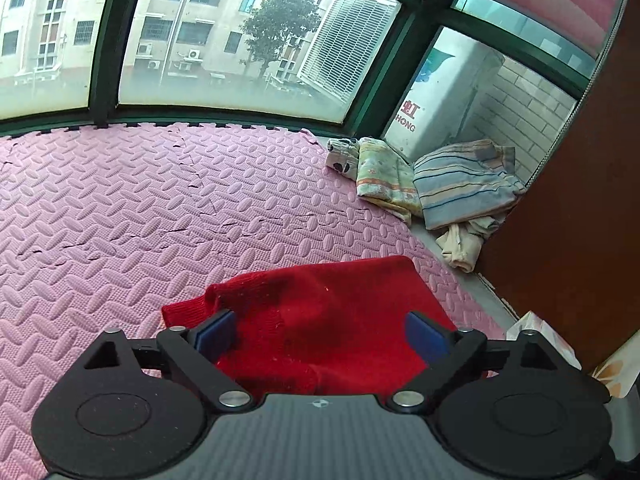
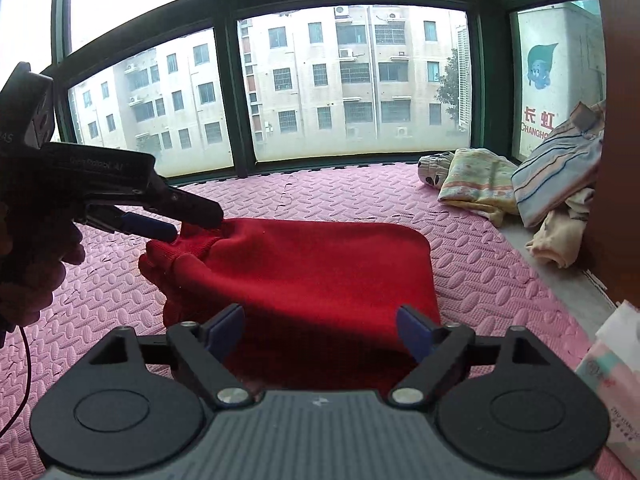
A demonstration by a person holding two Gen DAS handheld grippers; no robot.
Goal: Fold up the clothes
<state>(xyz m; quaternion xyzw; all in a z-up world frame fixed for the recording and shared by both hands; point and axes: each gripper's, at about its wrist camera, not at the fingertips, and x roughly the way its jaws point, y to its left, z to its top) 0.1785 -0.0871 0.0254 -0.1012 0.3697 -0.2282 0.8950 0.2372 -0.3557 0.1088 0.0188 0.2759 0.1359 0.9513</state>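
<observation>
Your left claw (image 1: 322,334) hangs low over a folded red knit garment (image 1: 320,300), its blue-padded jaws spread wide with the fabric showing between them and neither pad pressing on it. From the right wrist view, that same left claw (image 2: 192,222) reaches in from the left edge, its tips at the bunched, ribbed corner of the red garment (image 2: 304,280); from this side you cannot tell whether the tips touch the cloth. Your hand (image 2: 36,264) wraps the handle behind it.

Your right claw (image 2: 320,330) is likewise spread, poised over the near edge of the garment, the red knit filling the gap between the two blue pads.

The garment lies on the pink foam floor mat (image 1: 140,208), folded into a rough rectangle with a rounded far corner, near the mat's right side.

Well apart from it, at the far right against a brown wooden panel (image 1: 580,200), sits a small heap of other clothes: a striped shirt (image 1: 460,184) on top, a pale yellow printed piece (image 1: 384,176) beside it, and a cream item (image 1: 460,246) spilling off the mat's edge. Green-framed windows (image 2: 228,92) behind show apartment blocks outside.
</observation>
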